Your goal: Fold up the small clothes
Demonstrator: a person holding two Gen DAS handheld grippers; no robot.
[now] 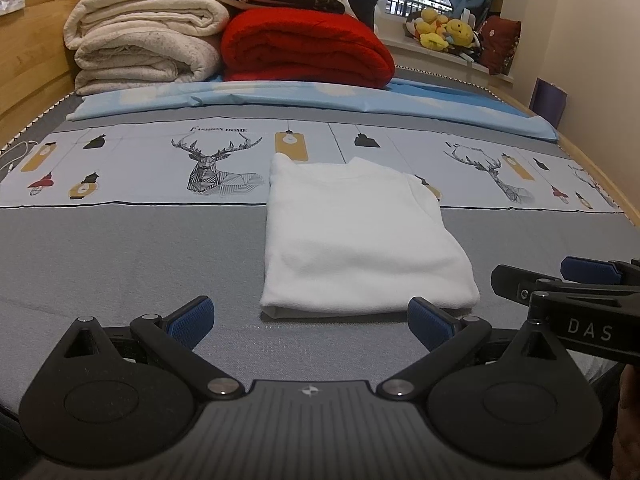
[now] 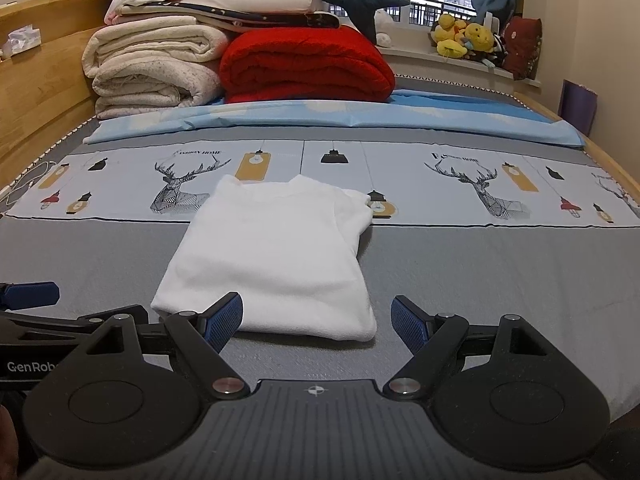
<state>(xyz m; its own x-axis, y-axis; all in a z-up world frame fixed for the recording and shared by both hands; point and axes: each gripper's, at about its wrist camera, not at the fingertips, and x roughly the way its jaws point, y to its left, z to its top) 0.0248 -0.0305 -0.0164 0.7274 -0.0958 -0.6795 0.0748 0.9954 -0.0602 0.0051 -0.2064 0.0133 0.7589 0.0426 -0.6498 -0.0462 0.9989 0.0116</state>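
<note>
white folded garment (image 1: 360, 236) lies flat on the grey bed sheet (image 1: 120, 264), centre of the left wrist frame, slightly right of middle; its far edge overlaps the pale printed band with deer and lamp drawings (image 1: 216, 168). in the right wrist view the same garment (image 2: 276, 256) sits centre-left, near edge just beyond the finger pads.

left gripper (image 1: 310, 322) at bottom centre of its frame, blue pads spread wide apart, nothing between them, right pad tip close to the garment's near edge; touching or not, can't tell from this angle. right gripper (image 2: 316, 322) likewise spread wide and empty, its left pad (image 2: 224, 320) overlapping the garment's near edge in the picture. each gripper shows in the other's view: right one at lower right edge of the left view, left one at lower left edge of the right view.

upper frame: stack of cream blankets (image 1: 148, 40) upper left, red blanket (image 1: 308, 48) beside it to the right, both on a light blue sheet (image 1: 320, 98). yellow plush toys (image 1: 444, 30) on the window sill, upper right.
</note>
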